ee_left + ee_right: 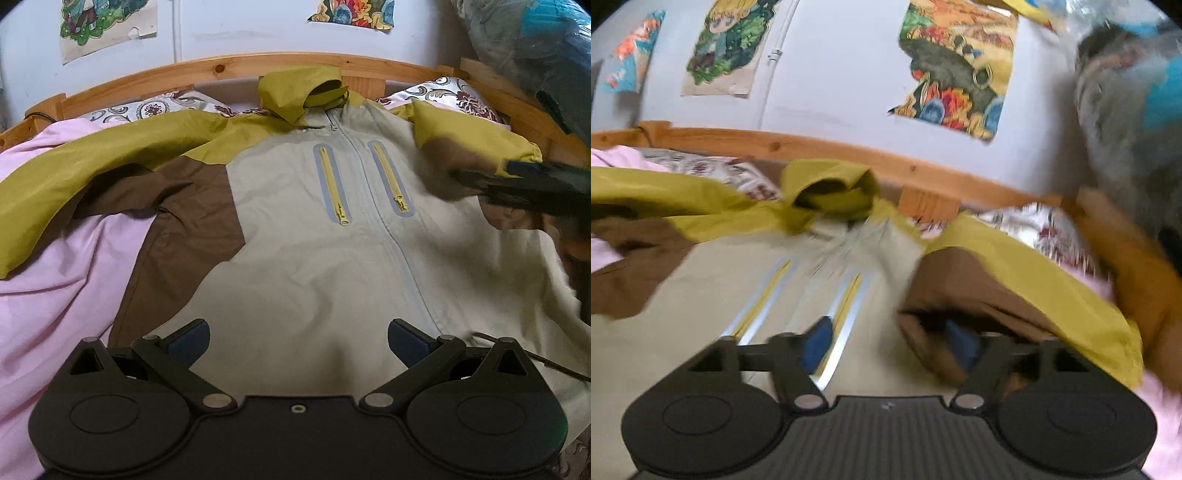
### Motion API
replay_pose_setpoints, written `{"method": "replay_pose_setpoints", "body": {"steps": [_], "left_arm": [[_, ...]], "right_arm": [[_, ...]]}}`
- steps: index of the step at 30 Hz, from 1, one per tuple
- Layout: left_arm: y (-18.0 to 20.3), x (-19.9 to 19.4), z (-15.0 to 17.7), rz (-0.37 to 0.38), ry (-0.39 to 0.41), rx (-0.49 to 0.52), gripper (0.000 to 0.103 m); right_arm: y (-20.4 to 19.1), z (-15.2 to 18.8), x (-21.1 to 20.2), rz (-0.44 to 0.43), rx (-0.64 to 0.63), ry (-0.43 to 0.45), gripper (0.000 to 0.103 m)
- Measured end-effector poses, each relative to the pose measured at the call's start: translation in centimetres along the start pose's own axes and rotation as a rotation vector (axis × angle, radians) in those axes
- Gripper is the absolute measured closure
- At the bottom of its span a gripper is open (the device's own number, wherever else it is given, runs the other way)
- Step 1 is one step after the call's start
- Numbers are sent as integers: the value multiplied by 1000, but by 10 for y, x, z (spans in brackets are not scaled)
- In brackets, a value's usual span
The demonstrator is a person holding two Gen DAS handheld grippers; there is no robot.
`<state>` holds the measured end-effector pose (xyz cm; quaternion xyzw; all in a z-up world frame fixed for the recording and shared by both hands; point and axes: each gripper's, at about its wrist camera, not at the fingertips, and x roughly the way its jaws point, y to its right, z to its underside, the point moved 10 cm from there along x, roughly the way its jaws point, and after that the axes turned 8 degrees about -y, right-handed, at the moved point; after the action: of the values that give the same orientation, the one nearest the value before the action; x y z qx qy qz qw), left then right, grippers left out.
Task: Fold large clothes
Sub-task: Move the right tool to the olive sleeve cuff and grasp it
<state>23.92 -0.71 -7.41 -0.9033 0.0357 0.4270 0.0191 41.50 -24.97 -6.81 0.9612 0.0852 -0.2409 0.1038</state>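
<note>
Right wrist view is blurred; the beige, olive and brown hooded jacket [295, 229] is cut off below. Left gripper [299, 341] is spread wide, empty; right gripper [886, 347] is wide, brown sleeve [960, 288] draped over one finger, grip unclear.

A pale wall [240, 33] with taped posters [955, 70] rises behind the wooden bed frame [221, 68] and pink sheet [55, 288].

pink sheet [55, 280] | patterned pillows [454, 96] | wooden bedframe [221, 68] | wall posters [956, 70] (edges torn)

A home bedroom: wooden bed frame [229, 68], patterned pillows [458, 98], cartoon posters [956, 70] (torn-edged).
</note>
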Motion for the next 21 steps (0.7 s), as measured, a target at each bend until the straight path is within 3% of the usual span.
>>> {"method": "replay_pose_setpoints", "body": {"steps": [5, 8, 11, 15, 16, 18, 19, 20, 21], "left_arm": [[-6, 3, 2, 0, -7, -11, 1], [-4, 6, 2, 8, -17, -24, 1], [-1, 5, 3, 23, -15, -20, 1], [-1, 3, 5, 7, -6, 2, 1], [-1, 3, 5, 6, -7, 0, 1], [-3, 4, 5, 8, -11, -11, 1], [-3, 4, 5, 10, -12, -16, 1], [-4, 3, 5, 12, -11, -22, 1], [-4, 3, 4, 13, -8, -27, 1]], "right_arm": [[64, 7, -34, 57, 220, 13, 9], [125, 9, -17, 162, 441, -20, 9], [166, 14, 8, 217, 547, -49, 11], [193, 19, 40, 192, 676, -109, 15], [195, 16, 44, 181, 696, -106, 19], [190, 6, 46, 157, 681, -93, 39], [186, 1, 44, 162, 654, -100, 68], [185, -3, 39, 181, 627, -98, 83], [181, -9, 35, 177, 606, -79, 87]]}}
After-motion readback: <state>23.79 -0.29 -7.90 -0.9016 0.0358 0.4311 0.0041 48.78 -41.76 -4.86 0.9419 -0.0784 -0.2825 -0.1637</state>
